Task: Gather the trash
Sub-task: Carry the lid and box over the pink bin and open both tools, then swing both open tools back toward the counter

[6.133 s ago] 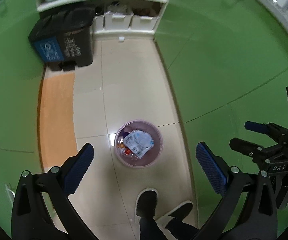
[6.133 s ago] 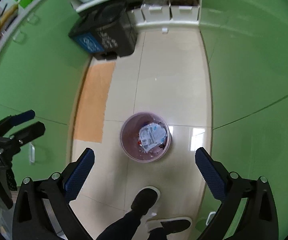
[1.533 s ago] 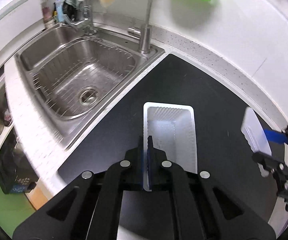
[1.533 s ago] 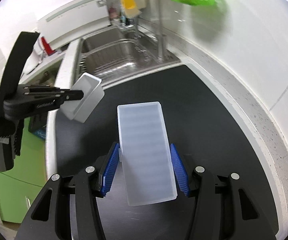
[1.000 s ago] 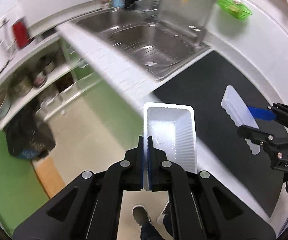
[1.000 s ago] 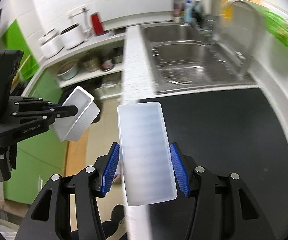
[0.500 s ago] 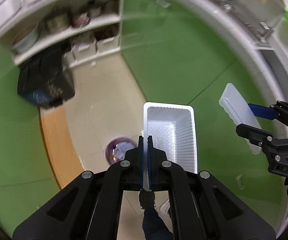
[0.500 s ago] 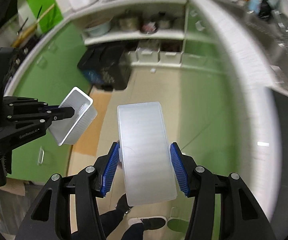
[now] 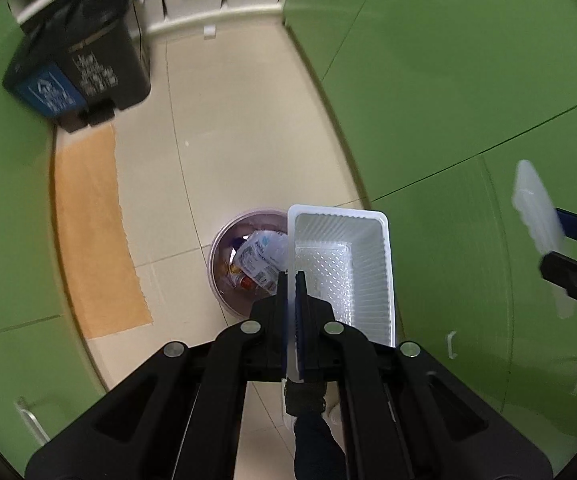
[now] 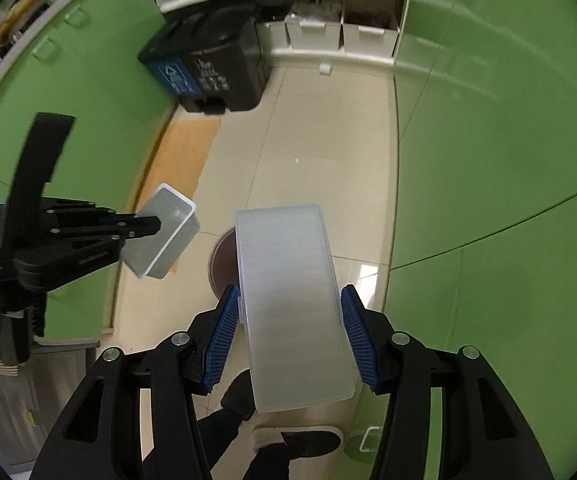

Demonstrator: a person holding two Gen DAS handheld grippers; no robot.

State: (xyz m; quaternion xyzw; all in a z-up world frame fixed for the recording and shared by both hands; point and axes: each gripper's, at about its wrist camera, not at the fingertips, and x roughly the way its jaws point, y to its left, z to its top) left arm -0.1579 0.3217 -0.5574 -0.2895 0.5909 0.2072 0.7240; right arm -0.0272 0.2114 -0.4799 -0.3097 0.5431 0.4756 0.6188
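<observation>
Swinging off the counter, both my tools now look down at the floor; sink and black mat are gone from view since a second ago. My left gripper (image 9: 291, 280) is pinched on the side wall of the white tray (image 9: 342, 264), which hangs partly over the round pink bin (image 9: 224, 248) of wrappers. My right gripper (image 10: 290, 320) is clamped on the frosted lid (image 10: 288, 300), blue pads on both long edges, covering most of the bin below. Black pedal bins (image 10: 212, 68) stand by the shelf.
</observation>
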